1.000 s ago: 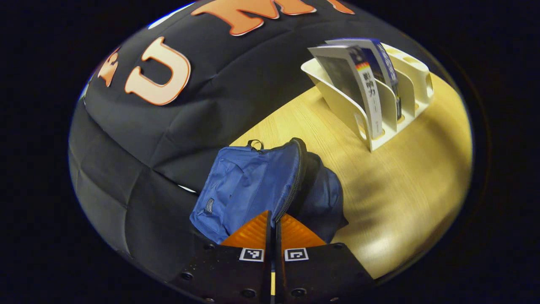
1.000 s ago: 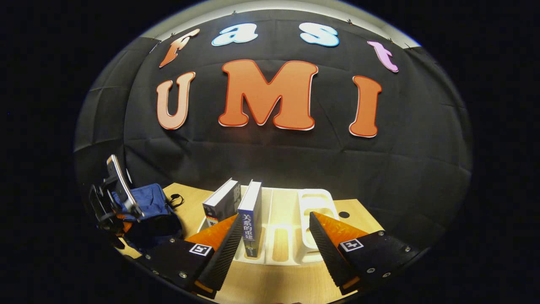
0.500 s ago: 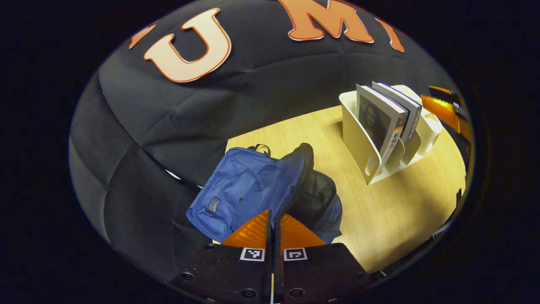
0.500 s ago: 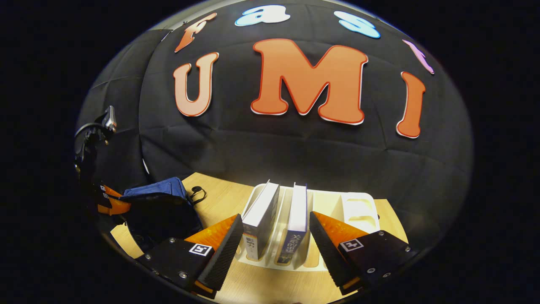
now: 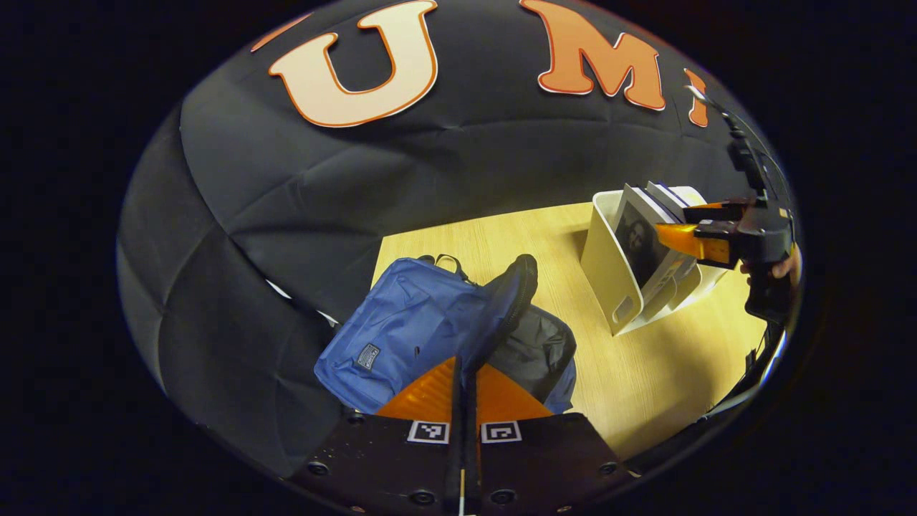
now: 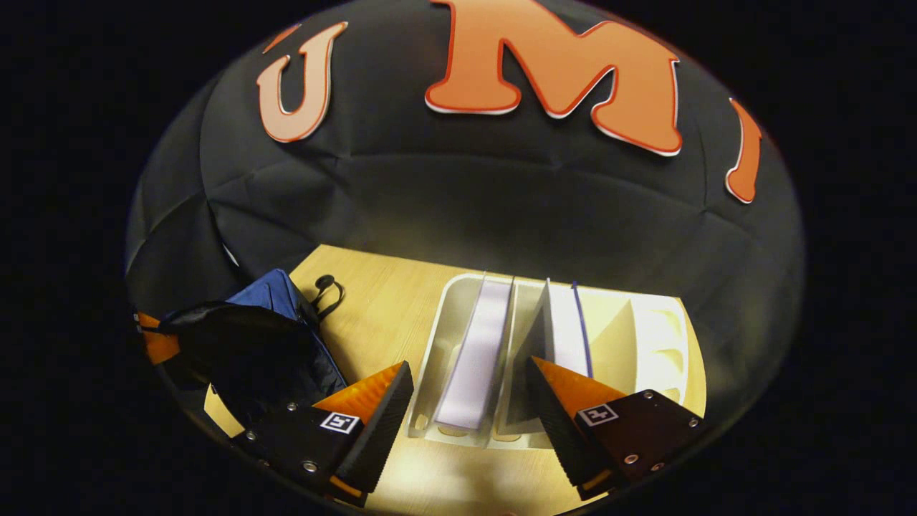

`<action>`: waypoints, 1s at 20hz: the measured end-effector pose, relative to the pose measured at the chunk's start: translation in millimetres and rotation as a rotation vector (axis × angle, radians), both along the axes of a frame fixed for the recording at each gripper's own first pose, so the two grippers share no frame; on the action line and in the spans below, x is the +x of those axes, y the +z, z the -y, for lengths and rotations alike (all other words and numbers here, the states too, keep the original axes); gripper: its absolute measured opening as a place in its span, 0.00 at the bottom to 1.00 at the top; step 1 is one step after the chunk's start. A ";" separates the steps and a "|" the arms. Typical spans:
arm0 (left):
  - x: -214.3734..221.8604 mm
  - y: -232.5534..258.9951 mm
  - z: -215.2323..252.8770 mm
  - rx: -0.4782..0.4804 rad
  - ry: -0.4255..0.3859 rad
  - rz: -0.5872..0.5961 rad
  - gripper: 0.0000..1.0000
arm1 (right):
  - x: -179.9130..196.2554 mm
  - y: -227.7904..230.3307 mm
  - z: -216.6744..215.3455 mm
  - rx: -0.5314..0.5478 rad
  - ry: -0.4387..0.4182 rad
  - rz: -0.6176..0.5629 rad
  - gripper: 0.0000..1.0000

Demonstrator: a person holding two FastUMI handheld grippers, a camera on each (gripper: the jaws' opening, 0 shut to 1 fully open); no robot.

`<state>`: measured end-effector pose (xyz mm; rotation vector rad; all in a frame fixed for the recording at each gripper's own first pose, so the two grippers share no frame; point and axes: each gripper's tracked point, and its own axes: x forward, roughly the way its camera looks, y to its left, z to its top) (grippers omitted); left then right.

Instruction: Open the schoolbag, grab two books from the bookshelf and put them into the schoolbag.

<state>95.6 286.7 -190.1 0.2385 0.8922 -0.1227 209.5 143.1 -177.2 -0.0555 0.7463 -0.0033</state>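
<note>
- Blue schoolbag (image 5: 423, 330) is seen unzipped on the wooden table (image 5: 645, 365), its flap edge pinched between the closed fingers of the left gripper (image 5: 464, 380).
- Right gripper (image 6: 469, 401) is held wide open above the white bookshelf (image 6: 666, 337), straddling the first book (image 6: 476, 351).
- Second book (image 6: 566, 326) is slotted just beside it.
</note>
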 end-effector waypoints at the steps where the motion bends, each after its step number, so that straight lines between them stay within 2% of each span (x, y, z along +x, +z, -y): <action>1: 2.4 -0.9 1.5 -0.005 -0.006 -0.002 0.02 | 7.3 -5.5 1.6 -0.006 -0.011 -0.036 0.95; 5: 4.2 -0.2 -1.7 -0.024 -0.019 0.002 0.01 | 20.5 -32.6 -5.6 0.082 -0.087 -0.208 0.94; 7: 0.7 -0.7 -3.6 -0.033 -0.025 0.000 0.02 | 23.9 -42.2 0.9 0.084 -0.140 -0.272 0.87; 8: 0.9 0.2 -3.3 -0.040 -0.028 0.000 0.02 | 31.9 -43.7 4.0 0.081 -0.145 -0.270 0.70; 9: 0.2 -0.3 -4.3 -0.047 -0.029 -0.003 0.02 | 33.1 -45.3 10.2 0.056 -0.160 -0.294 0.75; 10: -0.5 -1.6 -5.0 -0.052 -0.028 -0.005 0.02 | 32.4 -46.4 15.1 0.032 -0.172 -0.325 0.64; 11: -1.4 -2.0 -6.0 -0.057 -0.032 -0.004 0.02 | 34.6 -49.3 17.8 0.025 -0.176 -0.345 0.59; 12: -0.8 -2.5 -6.8 -0.060 -0.033 -0.002 0.02 | 32.7 -50.9 19.0 0.023 -0.185 -0.375 0.38; 13: -0.5 -2.7 -6.6 -0.065 -0.034 -0.001 0.02 | 32.1 -51.6 17.2 0.033 -0.190 -0.401 0.44; 14: -1.0 -2.6 -7.5 -0.067 -0.035 0.000 0.02 | 30.6 -50.7 16.9 0.040 -0.200 -0.419 0.42; 15: -2.2 -3.1 -7.5 -0.072 -0.034 -0.003 0.02 | 29.0 -52.9 17.9 0.046 -0.210 -0.433 0.49; 16: -2.1 -3.6 -7.4 -0.076 -0.039 -0.002 0.02 | 27.0 -52.5 16.9 0.050 -0.215 -0.440 0.40; 20: -0.6 -4.7 -9.7 -0.092 -0.047 -0.001 0.02 | 19.2 -45.7 13.5 0.054 -0.184 -0.440 0.38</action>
